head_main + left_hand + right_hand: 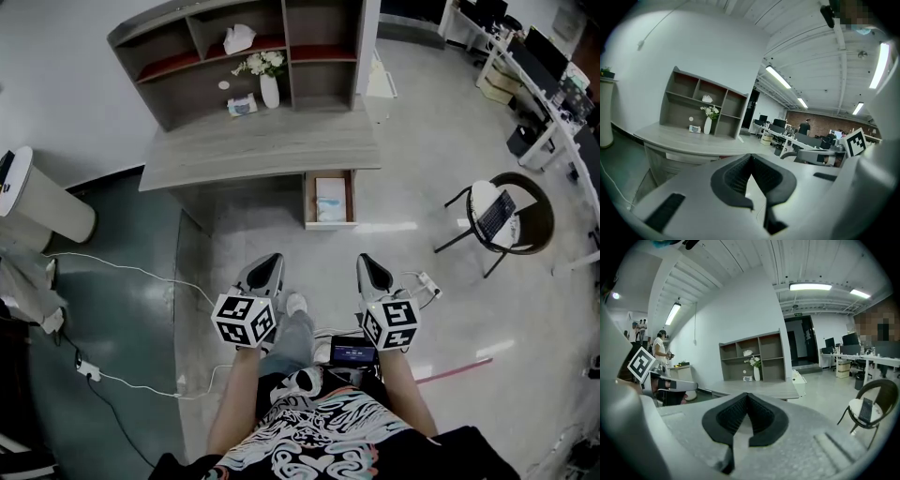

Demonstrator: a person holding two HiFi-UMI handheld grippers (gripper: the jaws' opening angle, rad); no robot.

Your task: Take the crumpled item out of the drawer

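In the head view a grey desk (253,150) stands ahead of me, and its drawer (307,200) is pulled out toward me. A pale, crumpled-looking item (330,203) lies inside the drawer. My left gripper (269,261) and right gripper (367,261) hover side by side over the floor, well short of the drawer. Both are shut with nothing between their jaws. The left gripper (751,158) faces the desk (693,140) from the left. The right gripper (747,397) faces the desk (754,389) too; the drawer is hidden in both gripper views.
A shelf unit (309,47) on the desk holds a vase of flowers (269,82), a small box (242,105) and a white wad (239,37). A chair with a laptop (497,214) stands right. A white bin (37,202) and floor cables with a power strip (87,368) lie left.
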